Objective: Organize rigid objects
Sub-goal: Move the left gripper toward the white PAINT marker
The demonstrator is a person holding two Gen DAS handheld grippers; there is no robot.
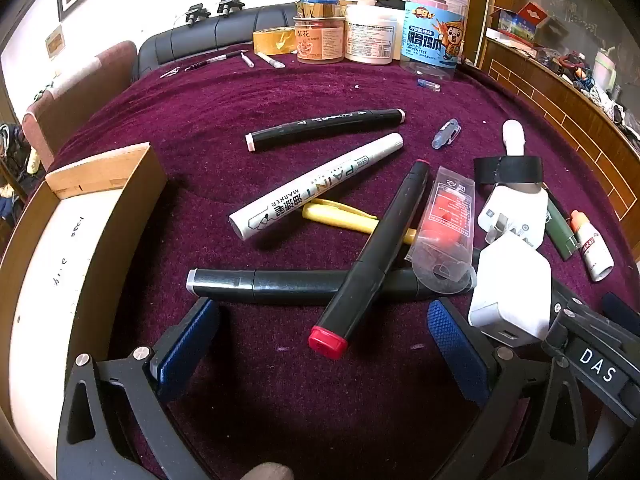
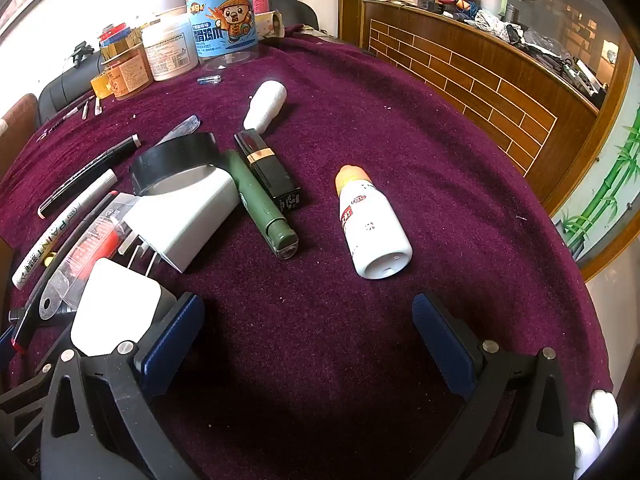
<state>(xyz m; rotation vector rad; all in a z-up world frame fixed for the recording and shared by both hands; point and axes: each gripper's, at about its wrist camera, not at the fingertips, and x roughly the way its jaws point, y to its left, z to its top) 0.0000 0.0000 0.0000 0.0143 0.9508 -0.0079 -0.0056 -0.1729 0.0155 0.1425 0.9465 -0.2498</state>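
Note:
Loose items lie on a purple cloth (image 1: 280, 92). In the left wrist view my left gripper (image 1: 324, 340) stands open above the red cap of a black marker (image 1: 380, 248), which lies across another black marker (image 1: 288, 282). Beyond them lie a white paint marker (image 1: 316, 186), a third black marker (image 1: 326, 128), a yellow pen (image 1: 340, 216) and a clear packet (image 1: 446, 224). In the right wrist view my right gripper (image 2: 308, 340) is open over bare cloth, short of a white bottle (image 2: 372, 224). A green tube (image 2: 260, 200), a black lipstick (image 2: 268, 168) and white chargers (image 2: 188, 220) lie to its left.
A cardboard box (image 1: 100, 216) with a white floor stands at the left. Jars (image 1: 434, 28) and a tape roll (image 1: 274, 40) line the far edge. A black tape ring (image 2: 176, 160) and a white handle (image 2: 266, 106) lie mid-table. A wooden counter (image 2: 480, 76) runs along the right.

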